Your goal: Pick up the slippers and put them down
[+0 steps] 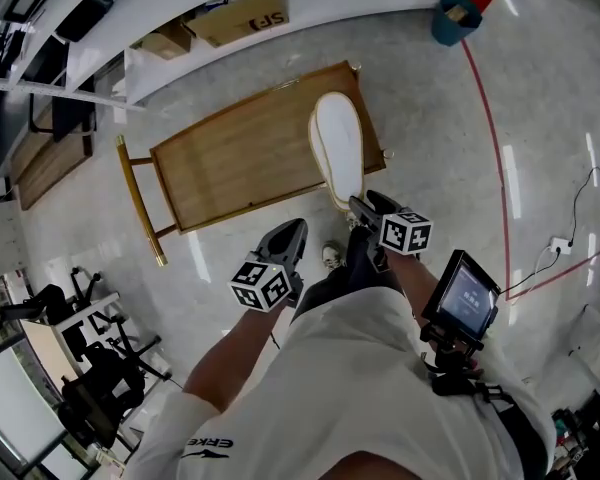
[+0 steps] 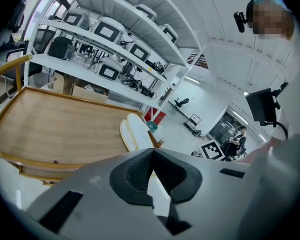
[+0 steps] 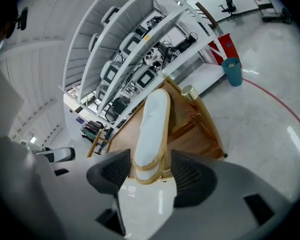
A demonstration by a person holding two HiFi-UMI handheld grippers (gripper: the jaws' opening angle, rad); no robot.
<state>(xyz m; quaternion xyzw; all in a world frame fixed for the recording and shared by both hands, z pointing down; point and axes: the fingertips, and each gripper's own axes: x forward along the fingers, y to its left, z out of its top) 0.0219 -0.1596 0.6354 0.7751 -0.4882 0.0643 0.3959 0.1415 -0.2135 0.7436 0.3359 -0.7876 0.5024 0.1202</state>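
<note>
A pair of white-soled slippers [image 1: 338, 140] with tan edging lies pressed together at the right end of a wooden table [image 1: 230, 158], the near end reaching past the table's front edge. My right gripper [image 1: 365, 208] is at that near end. In the right gripper view its jaws stand open on either side of the slippers [image 3: 152, 124], the pads [image 3: 114, 170] clear of them. My left gripper [image 1: 288, 236] hangs over the floor in front of the table, shut with nothing in it. The left gripper view shows the slippers [image 2: 136, 130] ahead on the table [image 2: 55, 129].
The table has a gold metal frame [image 1: 138, 200] at its left end. White shelving [image 1: 180, 38] with cardboard boxes runs behind it. A teal bin [image 1: 456, 18] and a red floor line [image 1: 495, 158] lie to the right. The person's shoe [image 1: 330, 256] is near the table.
</note>
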